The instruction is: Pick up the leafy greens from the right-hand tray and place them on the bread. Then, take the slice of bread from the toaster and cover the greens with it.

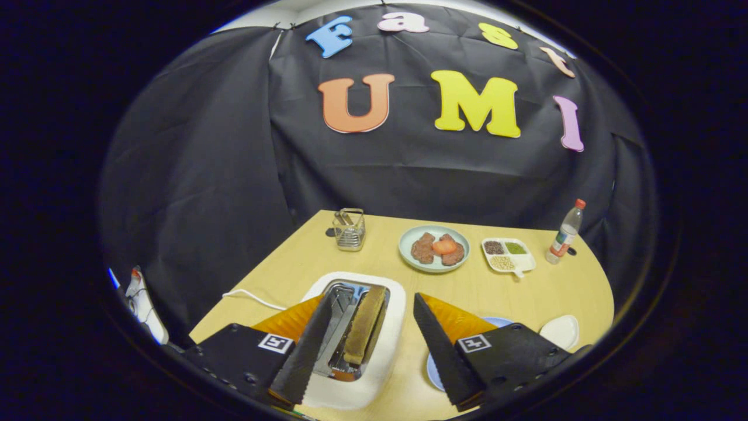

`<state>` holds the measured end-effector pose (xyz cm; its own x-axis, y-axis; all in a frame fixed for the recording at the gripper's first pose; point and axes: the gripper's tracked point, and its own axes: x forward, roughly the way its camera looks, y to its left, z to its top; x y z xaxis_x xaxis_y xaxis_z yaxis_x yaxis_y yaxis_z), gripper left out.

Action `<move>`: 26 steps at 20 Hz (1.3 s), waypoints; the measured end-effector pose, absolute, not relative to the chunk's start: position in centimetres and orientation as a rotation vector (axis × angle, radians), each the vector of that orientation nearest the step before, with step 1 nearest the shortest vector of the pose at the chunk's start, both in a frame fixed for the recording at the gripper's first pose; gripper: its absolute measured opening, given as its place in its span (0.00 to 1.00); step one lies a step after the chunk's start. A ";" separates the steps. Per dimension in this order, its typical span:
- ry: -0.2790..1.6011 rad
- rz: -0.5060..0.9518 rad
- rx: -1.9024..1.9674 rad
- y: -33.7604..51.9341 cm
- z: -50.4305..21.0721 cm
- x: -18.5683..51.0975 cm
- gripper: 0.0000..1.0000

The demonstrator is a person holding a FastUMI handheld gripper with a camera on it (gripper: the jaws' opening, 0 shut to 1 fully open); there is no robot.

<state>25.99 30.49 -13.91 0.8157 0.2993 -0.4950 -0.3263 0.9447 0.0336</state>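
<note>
A: Gripper (374,345) spread wide, clamped on nothing; hovering over the white toaster (390,292); slice of bread (365,324) standing upright in the right-hand slot, between the fingers, nearer the left one, touched by neither

B: Left slot?

A: Bare metal, seen past the left finger (304,351); white cord (251,297) trailing off the toaster toward 9 o'clock

B: Farther out on the wooden table (526,292)?

A: At 12 o'clock beyond the toaster, slightly right, a pale green plate (409,257) with two brown patties (435,250) and a red tomato slice (444,246) on top; just beside it toward 1 o'clock, a small white divided tray (529,263) with dark, green and pale fillings; past that, near the table's far corner, a clear bottle (565,233) with a red cap; at 11 o'clock, a wire holder (349,229)

B: Close by the right finger (444,345)?

A: Blue plate (433,371) mostly hidden beneath it; small white dish (560,331) at 3 o'clock; leafy greens and lower bread not made out
</note>
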 end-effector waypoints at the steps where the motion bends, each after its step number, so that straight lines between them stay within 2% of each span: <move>1: 0.536 0.325 -0.054 30.8 -14.4 26.2 0.76; 3: 0.557 0.342 -0.059 32.0 -14.9 26.2 0.69; 5: 0.551 0.356 -0.078 32.7 -15.0 26.0 0.66; 8: 0.577 0.337 -0.127 32.6 -15.4 25.7 0.37; 10: 0.574 0.327 -0.158 32.3 -15.1 25.6 0.37; 12: 0.579 0.304 -0.170 31.9 -15.1 25.4 0.17; 15: 0.563 0.313 -0.181 31.7 -14.0 25.1 0.10; 26: 0.409 0.324 -0.091 29.9 -3.0 22.8 0.10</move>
